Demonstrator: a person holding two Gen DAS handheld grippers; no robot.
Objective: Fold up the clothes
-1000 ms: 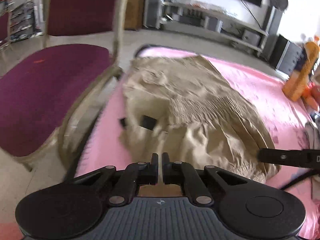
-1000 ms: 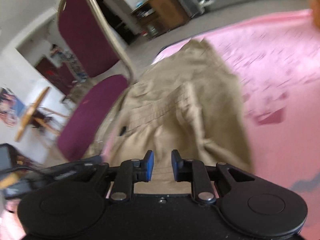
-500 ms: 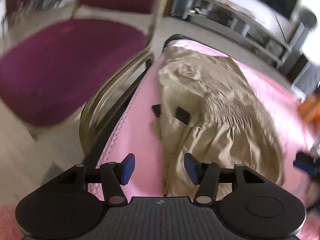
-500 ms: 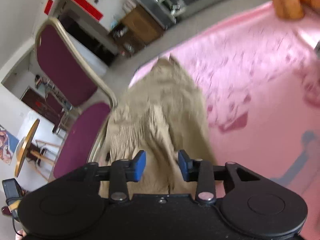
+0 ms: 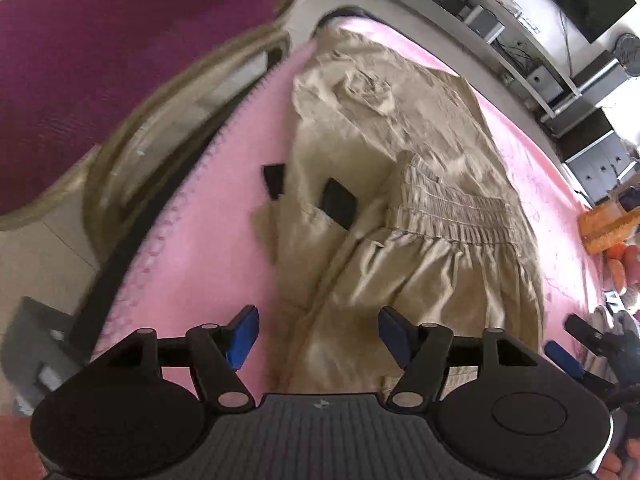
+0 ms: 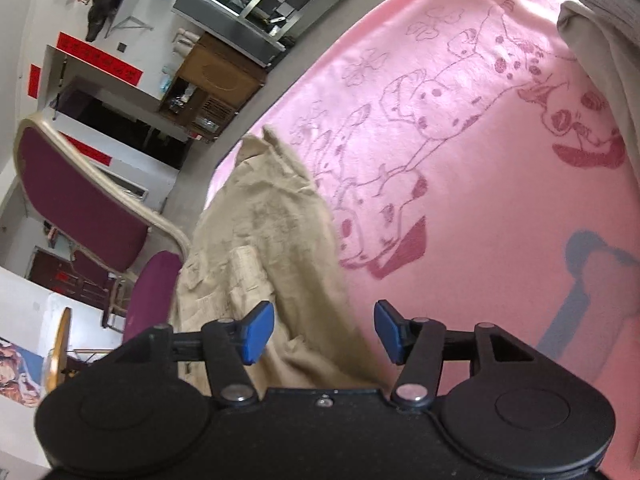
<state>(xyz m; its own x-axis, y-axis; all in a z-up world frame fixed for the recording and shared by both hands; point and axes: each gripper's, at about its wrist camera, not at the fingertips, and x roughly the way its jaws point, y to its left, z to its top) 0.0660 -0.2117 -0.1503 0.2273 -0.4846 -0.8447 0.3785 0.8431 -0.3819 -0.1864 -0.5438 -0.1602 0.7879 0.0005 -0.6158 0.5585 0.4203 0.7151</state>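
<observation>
A beige garment with a smocked elastic waistband (image 5: 400, 200) lies folded over on the pink blanket (image 5: 208, 248), near the table's left edge. Two black strap ends (image 5: 338, 202) stick out from it. My left gripper (image 5: 318, 334) is open and empty, above the garment's near edge. My right gripper (image 6: 324, 332) is open and empty, above the near right edge of the same garment (image 6: 272, 248). Its finger shows at the right edge of the left wrist view (image 5: 564, 360).
A maroon chair with a gold frame (image 5: 100, 80) stands close against the table's left side and also shows in the right wrist view (image 6: 80, 208). The pink blanket (image 6: 460, 160) carries a dog print. Grey clothes (image 6: 600, 40) lie far right. An orange object (image 5: 608, 224) sits at the right.
Both grippers were shut on the garment's near edge a second ago. They have let it go, opened wide and lifted back; the garment now lies folded on the blanket.
</observation>
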